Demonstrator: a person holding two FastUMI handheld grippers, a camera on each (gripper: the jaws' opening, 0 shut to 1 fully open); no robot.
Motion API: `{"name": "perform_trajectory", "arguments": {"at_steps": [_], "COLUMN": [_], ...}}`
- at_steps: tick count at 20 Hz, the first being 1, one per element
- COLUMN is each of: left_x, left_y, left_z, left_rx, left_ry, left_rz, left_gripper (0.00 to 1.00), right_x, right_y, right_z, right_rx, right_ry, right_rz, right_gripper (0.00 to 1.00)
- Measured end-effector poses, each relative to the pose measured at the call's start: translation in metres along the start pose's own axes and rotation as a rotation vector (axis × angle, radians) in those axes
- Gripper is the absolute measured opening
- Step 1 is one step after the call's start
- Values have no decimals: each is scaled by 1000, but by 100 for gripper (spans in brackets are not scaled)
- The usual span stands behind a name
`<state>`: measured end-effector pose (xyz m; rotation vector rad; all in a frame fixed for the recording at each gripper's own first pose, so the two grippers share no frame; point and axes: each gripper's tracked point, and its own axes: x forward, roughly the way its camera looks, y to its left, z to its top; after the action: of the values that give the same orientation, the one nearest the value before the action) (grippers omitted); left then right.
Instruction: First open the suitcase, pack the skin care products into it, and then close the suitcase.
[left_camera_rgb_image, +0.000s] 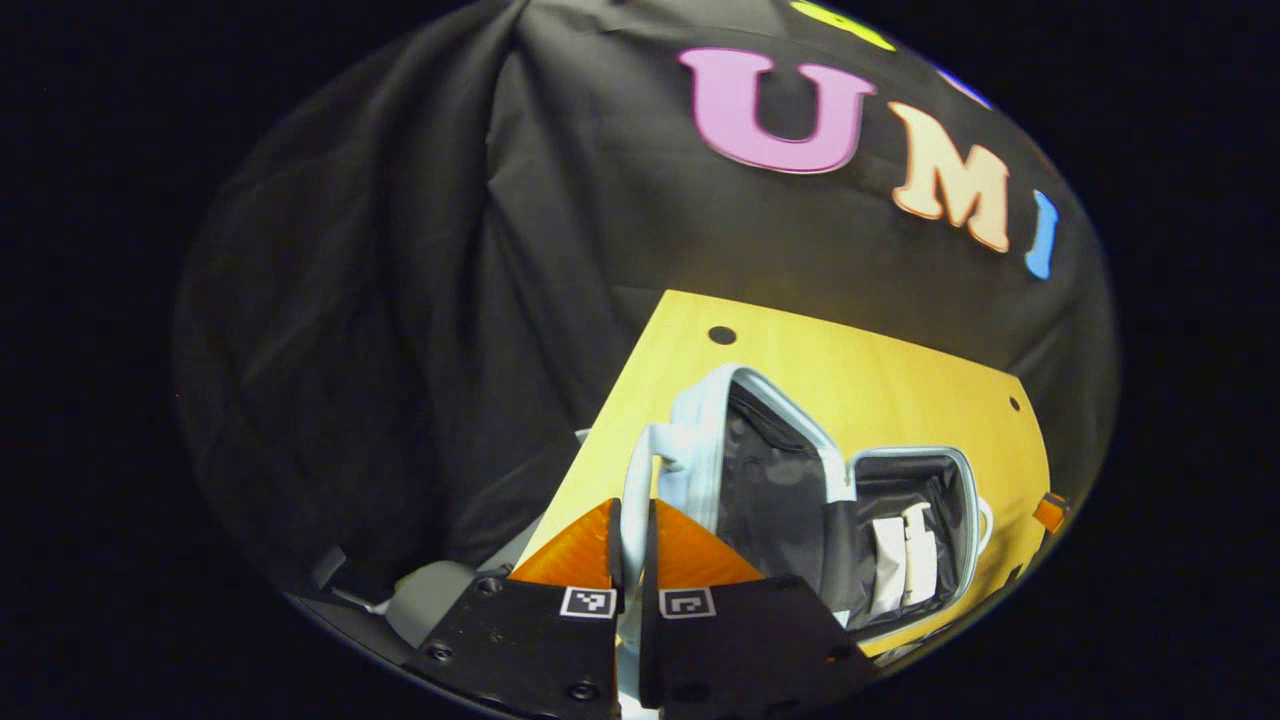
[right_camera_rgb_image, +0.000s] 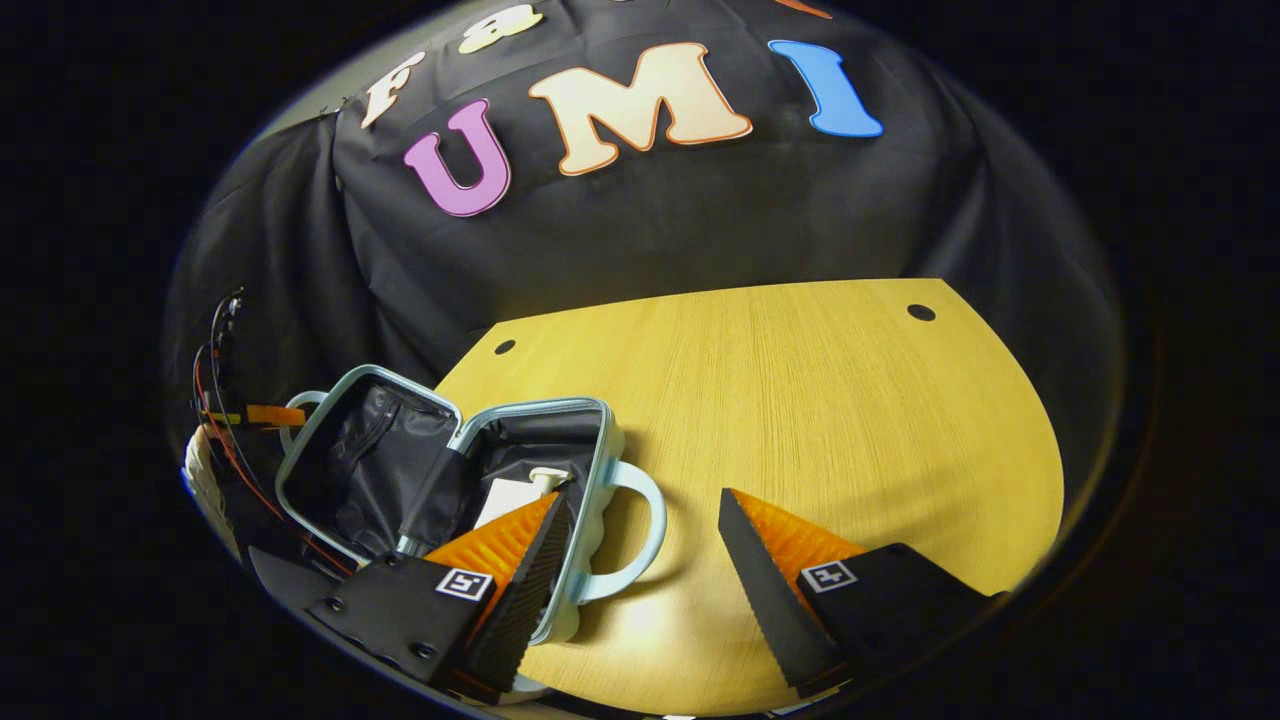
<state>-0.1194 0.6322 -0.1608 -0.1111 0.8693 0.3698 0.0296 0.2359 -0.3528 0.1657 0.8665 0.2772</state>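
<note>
Pinching the pale rim of the raised lid, the left gripper has its jaws pressed onto that edge at 6 o'clock in the left gripper view, with the suitcase open at 4 o'clock and white skin care products lying inside. Right gripper view adds the suitcase handle and bare bench; there the right gripper hangs with jaws spread wide, empty, just beside the handle.
</note>
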Motion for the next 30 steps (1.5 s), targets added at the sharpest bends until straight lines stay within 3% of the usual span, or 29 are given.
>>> {"name": "perform_trajectory", "arguments": {"at_steps": [1, 3, 4, 8, 10, 11, 12, 15, 16, 21, 22, 23, 26, 30], "left_x": [-7, -5, -9, -23, -39, -49, -53, -69, -70, -66, -64, -62, -56, -32], "left_y": [-11, -23, -30, -57, -84, -101, -120, -176, -193, -292, -310, -330, -382, -430], "left_z": [2, 24, 30, 45, 58, 66, 70, 70, 73, 71, 67, 60, 31, -13], "left_rx": [39, 67, 69, 17, -15, -19, -27, -20, -4, 2, 9, 18, 32, 63], "left_ry": [-6, -39, -56, -100, -137, -166, -184, -194, -187, -167, -158, -143, -78, 7], "left_rz": [0, 6, 9, 4, -53, -77, -110, -199, -223, -404, -439, -471, -573, -637], "left_gripper": [1, 1, 1, 1, 1, 1, 1, 1, 1, 2, 1, 2, 2, 2], "right_x": [-2, -5, -8, -26, -38, -42, -47, -59, -65, -85, -90, -93, -107, -127], "right_y": [-4, -12, -17, -43, -58, -67, -74, -95, -102, -139, -147, -154, -172, -192], "right_z": [1, 3, 2, -8, -16, -20, -24, -27, -25, -18, -15, -12, -10, -11], "right_rx": [6, 20, 25, 43, 33, 26, 23, 40, 54, 108, 121, 132, 155, 163], "right_ry": [-3, -9, -13, -9, -5, 1, 9, 9, -1, -47, -57, -67, -89, -107], "right_rz": [4, 14, 18, 30, 35, 35, 38, 35, 29, -22, -37, -50, -93, -143], "right_gripper": [96, 91, 95, 96, 96, 91, 96, 96, 91, 96, 91, 96, 96, 96]}}
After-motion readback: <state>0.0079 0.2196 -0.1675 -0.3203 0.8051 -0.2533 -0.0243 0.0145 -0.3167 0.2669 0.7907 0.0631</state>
